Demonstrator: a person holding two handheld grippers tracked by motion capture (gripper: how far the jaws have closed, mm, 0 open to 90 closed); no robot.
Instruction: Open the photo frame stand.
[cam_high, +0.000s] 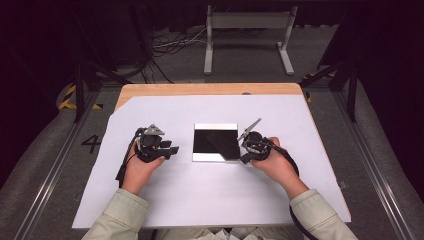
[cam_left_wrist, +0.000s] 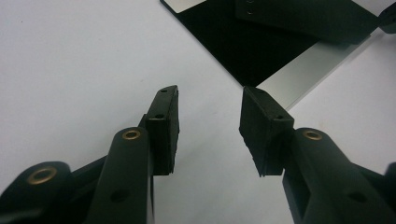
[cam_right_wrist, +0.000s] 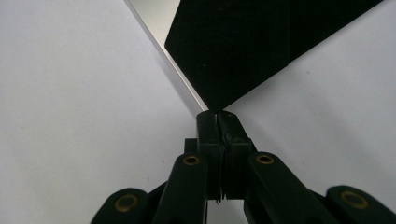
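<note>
The left tongs (cam_high: 172, 148) rest on the white paper sheet (cam_high: 165, 195) that covers the wooden surface (cam_high: 150, 90), just to the left of the square tray. In the left gripper view their two black jaws stand spread, with bare white sheet between them and nothing pinched; the pads (cam_left_wrist: 163, 130) point towards the near corner of the tray. The left hand (cam_high: 137, 167) holds them from below, the sleeve pale.

In the middle of the sheet lies the flat square silver tray with a black inside (cam_high: 200, 156). A thin black sheet of cloth-like material (cam_high: 222, 142) lies on it, turned at an angle, so that one corner reaches past the tray's right edge.

The right tongs (cam_high: 245, 152) sit at the tray's right lower corner, held by the right hand (cam_high: 275, 162). In the right gripper view their jaws are pressed together, and the pointed corner of the black sheet (cam_right_wrist: 233, 46) meets their tips, pinched between them. The silver rim (cam_right_wrist: 163, 51) of the tray runs slantwise just to the left of that corner.
</note>
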